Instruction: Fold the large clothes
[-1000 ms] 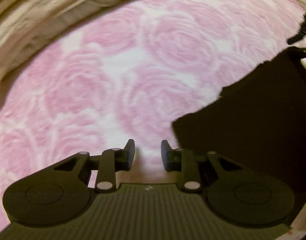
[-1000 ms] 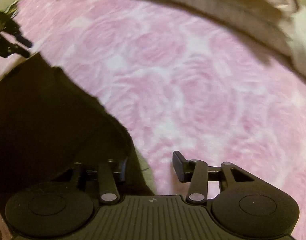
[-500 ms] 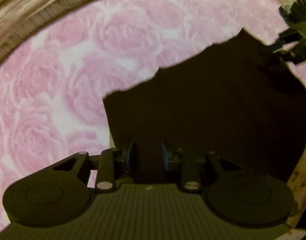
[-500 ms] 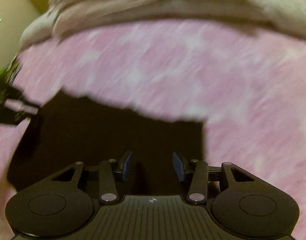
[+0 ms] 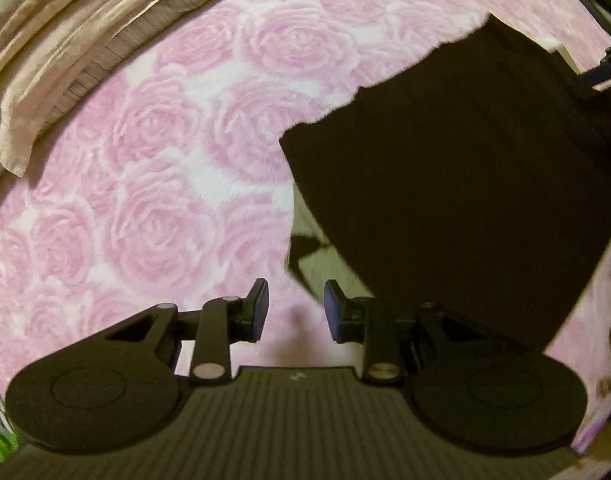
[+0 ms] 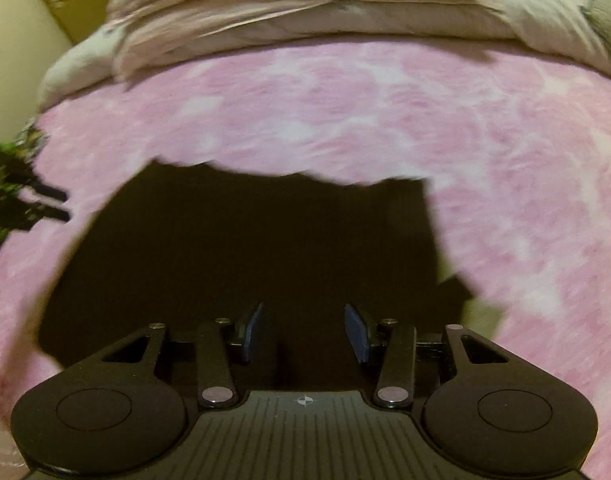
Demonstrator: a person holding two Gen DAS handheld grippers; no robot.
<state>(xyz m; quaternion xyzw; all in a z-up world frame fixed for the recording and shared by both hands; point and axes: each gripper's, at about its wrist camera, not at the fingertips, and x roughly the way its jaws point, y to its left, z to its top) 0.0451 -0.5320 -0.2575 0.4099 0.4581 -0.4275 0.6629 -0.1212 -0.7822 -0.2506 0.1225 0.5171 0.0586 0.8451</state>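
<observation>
A black garment [image 5: 457, 184] lies flat in a folded block on the pink rose-patterned blanket [image 5: 153, 184]. My left gripper [image 5: 295, 312] hangs open over bare blanket just left of the garment's near corner, with nothing between its fingers. In the right wrist view the black garment [image 6: 241, 248] fills the middle. My right gripper [image 6: 304, 332] is open above the garment's near part, with only flat dark cloth showing in the gap. A pale patch [image 5: 317, 236] shows at the garment's near corner. Each gripper appears at the edge of the other's view.
Crumpled beige bedding [image 5: 65, 40] is heaped along the blanket's far side, also seen as beige bedding [image 6: 305, 4] in the right wrist view. A yellow wall [image 6: 13, 52] stands far left. Pink blanket [image 6: 525, 184] stretches right of the garment.
Both views have swung. The garment was under the left fingers half a second ago and now lies to their right. In the right wrist view it slid from the left to beneath the fingers.
</observation>
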